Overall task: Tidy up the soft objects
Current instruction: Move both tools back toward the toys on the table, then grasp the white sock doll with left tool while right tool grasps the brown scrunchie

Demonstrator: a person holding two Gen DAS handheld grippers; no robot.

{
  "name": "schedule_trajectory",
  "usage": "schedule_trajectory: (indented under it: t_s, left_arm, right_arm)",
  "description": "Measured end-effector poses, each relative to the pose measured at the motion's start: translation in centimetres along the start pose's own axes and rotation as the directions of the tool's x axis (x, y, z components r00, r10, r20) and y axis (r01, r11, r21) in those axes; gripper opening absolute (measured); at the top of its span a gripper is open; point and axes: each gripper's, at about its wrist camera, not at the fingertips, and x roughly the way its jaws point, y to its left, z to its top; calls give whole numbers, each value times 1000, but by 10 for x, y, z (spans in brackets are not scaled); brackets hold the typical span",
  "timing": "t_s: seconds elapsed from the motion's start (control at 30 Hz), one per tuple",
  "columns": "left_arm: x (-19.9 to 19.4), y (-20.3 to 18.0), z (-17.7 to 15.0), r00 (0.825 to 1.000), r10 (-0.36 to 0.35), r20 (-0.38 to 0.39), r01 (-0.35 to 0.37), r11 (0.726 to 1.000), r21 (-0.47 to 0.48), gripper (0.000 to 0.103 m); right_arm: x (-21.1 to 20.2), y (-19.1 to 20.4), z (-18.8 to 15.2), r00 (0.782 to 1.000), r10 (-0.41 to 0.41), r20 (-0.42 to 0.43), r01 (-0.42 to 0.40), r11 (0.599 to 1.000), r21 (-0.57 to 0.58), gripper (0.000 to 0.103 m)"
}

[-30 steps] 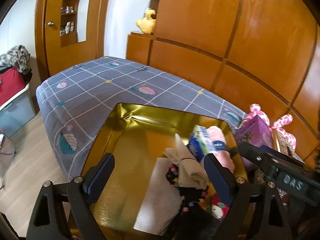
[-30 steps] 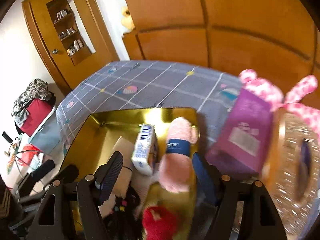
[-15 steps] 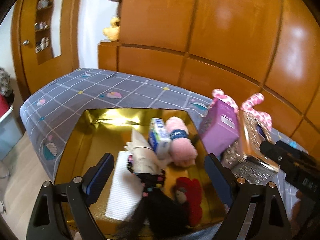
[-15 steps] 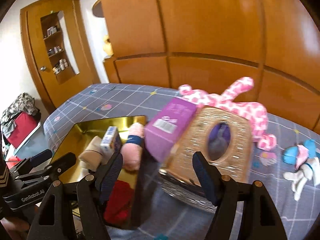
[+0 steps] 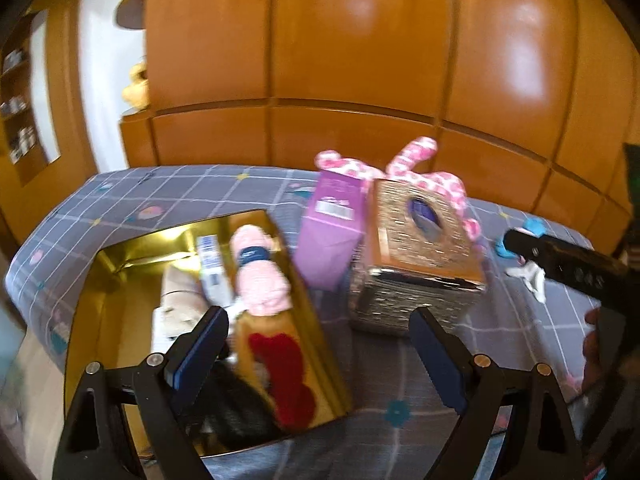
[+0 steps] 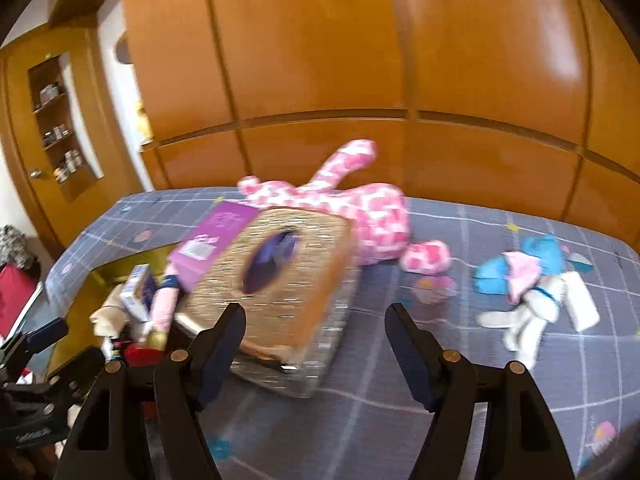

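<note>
While gold box at nine o'clock holds several softs, pink plush and blue doll at two o'clock remain; left gripper and right gripper gaping, empty.

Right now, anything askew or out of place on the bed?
Yes: the purple cardboard box stands tilted, propped against the glittery gold tissue box. The pink spotted plush and blue-and-white plush lie loose outside the gold tray.

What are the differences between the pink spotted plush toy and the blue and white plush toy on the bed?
The pink spotted plush toy is clearly larger than the blue and white plush toy. The pink one lies behind the glittery tissue box, partly hidden by it; the blue and white one lies in the open, farther right. Both rest on the grey checked bedcover, outside the gold box.
</note>
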Motion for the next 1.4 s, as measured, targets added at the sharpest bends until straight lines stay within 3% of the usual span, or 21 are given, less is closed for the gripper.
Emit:
schedule_trajectory:
  t_s: [0.23,0.43,0.63,0.73,0.93,1.07,1.13,1.4]
  left_arm:
    - [3,-46,4,998,-64,-3,64,990,127,92]
    - [10,-78,6,994,-107,-26,110,973,205,92]
    - [18,-110,12,989,-141,-42,147,954,263,92]
    - [25,-129,15,983,-171,-60,181,941,286,92]
    - [48,-175,16,962,-235,-136,268,906,329,91]
    - [70,-200,17,948,-253,-192,306,889,342,75]
    - [82,-212,20,939,-270,-215,330,883,334,70]
    - [128,-272,37,907,-325,-266,402,856,325,70]
  right_arm:
    - [-10,-66,7,990,-141,9,141,989,54,73]
    - [-15,-136,12,956,-294,-2,293,950,109,73]
    - [-11,-213,2,892,-451,-38,447,867,220,73]
    - [-15,-245,-5,875,-477,-86,474,803,362,73]
    - [-31,-284,-23,891,-440,-113,420,701,577,73]
    - [-30,-299,-33,910,-390,-138,378,647,663,73]
    - [-31,-303,-38,919,-367,-146,360,629,689,73]
    - [-31,-311,-44,938,-318,-138,309,589,747,73]
